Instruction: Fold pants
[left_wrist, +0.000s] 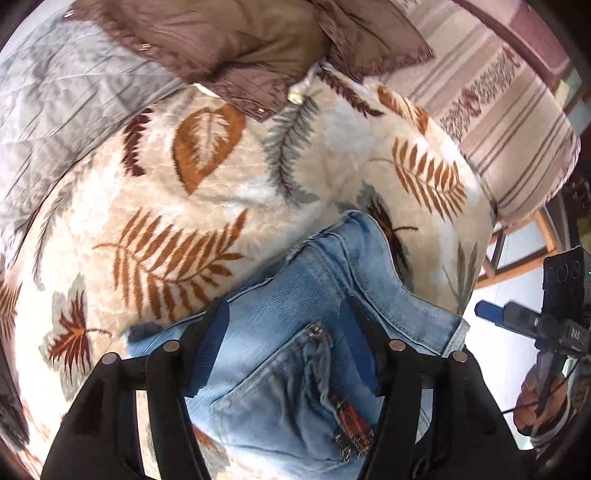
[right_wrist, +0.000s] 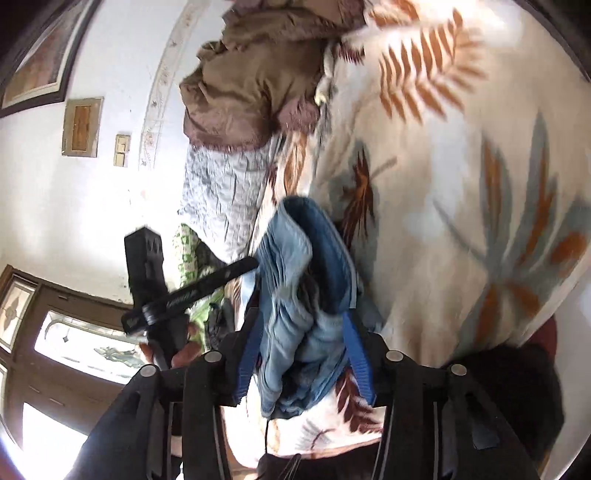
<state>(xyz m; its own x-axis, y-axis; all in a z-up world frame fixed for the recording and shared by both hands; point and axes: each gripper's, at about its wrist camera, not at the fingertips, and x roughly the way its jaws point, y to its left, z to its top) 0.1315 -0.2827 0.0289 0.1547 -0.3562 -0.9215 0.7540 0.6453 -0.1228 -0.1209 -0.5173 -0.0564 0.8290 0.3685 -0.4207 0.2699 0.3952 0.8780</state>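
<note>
Both grippers are gripping the jeans (left_wrist: 295, 295) over the leafy blanket (left_wrist: 166, 221): left gripper (left_wrist: 284, 325) is pinching denim by the pocket, right gripper (right_wrist: 303, 332) is clamping a bunched fold between its fingers.

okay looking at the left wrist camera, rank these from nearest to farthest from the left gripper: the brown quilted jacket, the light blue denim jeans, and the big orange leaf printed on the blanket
1. Light blue denim jeans: between the left gripper fingers, at the bottom centre.
2. Big orange leaf print: on the cream leaf-patterned fleece blanket, mid-frame, left of centre.
3. Brown quilted jacket: lying at the top of the view, beyond the blanket's far edge.
</note>
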